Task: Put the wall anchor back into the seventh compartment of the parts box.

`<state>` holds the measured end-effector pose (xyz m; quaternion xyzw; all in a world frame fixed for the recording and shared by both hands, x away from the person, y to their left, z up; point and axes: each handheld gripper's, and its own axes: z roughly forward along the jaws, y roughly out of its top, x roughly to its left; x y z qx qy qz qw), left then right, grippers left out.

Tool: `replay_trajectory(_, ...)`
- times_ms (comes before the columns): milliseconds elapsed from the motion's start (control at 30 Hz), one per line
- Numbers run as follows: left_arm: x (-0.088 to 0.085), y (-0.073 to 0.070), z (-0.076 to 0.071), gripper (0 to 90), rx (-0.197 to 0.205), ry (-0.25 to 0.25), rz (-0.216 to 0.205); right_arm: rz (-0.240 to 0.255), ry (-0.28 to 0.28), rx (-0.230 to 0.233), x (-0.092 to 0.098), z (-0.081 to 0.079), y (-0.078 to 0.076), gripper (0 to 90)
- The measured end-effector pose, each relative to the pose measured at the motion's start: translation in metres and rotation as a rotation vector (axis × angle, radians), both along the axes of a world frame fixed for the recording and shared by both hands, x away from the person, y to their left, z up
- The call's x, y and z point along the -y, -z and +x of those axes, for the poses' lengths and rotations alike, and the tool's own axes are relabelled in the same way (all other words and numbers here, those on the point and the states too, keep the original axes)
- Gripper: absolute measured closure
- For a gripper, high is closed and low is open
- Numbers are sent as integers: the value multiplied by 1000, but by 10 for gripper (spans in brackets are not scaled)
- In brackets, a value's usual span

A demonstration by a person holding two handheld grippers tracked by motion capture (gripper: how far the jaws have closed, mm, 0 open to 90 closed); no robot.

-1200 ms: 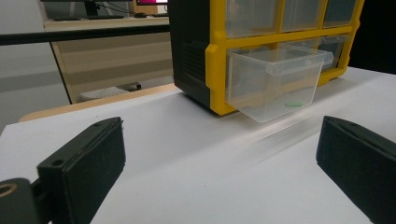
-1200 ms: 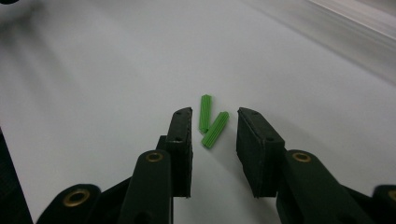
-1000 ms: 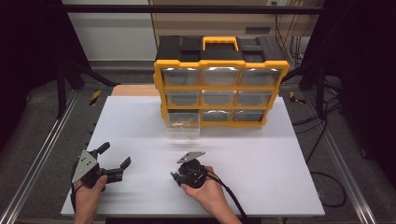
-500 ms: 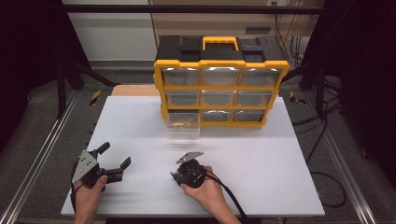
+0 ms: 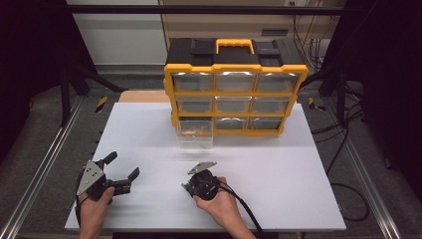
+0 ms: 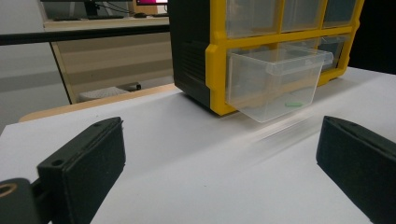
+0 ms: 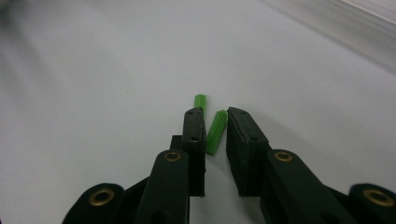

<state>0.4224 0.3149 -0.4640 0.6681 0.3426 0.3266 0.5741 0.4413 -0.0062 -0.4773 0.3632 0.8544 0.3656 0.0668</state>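
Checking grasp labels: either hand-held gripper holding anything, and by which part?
Right hand-held gripper jaws have just been closing around a green plug, mid-length; grip unconfirmed. Left hand-held gripper holds nothing.

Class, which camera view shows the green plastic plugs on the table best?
The right gripper view: two green plugs lie large on the table, one between the closing right tongs. The high view shows a green speck by those tongs.

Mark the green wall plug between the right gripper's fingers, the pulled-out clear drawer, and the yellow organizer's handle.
green wall plug (image 7: pixel 216 132): right gripper view, middle of its ribbed body.
clear drawer (image 6: pixel 274 83): left gripper view, its transparent front wall.
handle (image 5: pixel 235 44): high view, top bar of the yellow grip.
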Motion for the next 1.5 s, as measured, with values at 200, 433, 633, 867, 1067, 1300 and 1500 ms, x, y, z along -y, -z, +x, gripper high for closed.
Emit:
replay_trajectory(200, 0, 0, 0, 14, 0, -1, 1, -3, 7, -5, 1, 0, 0, 797)
replay_trajectory(433, 0, 0, 0, 13, 0, 0, 0, 4, 14, -2, 2, 1, 1, 835)
replay_trajectory(633, 0, 0, 0, 13, -1, -1, 1, 8, 14, -11, 3, 1, 1, 844)
replay_trajectory(867, -1, 0, 0, 13, 0, -2, 1, 24, 20, 8, 8, 2, -1, 845)
replay_trajectory(1067, -1, 0, 0, 13, 0, -1, 1, 45, 41, 38, 17, 5, -6, 846)
replay_trajectory(1300, 0, 0, 0, 13, 0, 0, 2, 78, 78, 81, 32, 10, -13, 845)
replay_trajectory(1500, -1, 0, 0, 13, 1, 1, 0, 89, 103, 98, 40, 12, -19, 845)
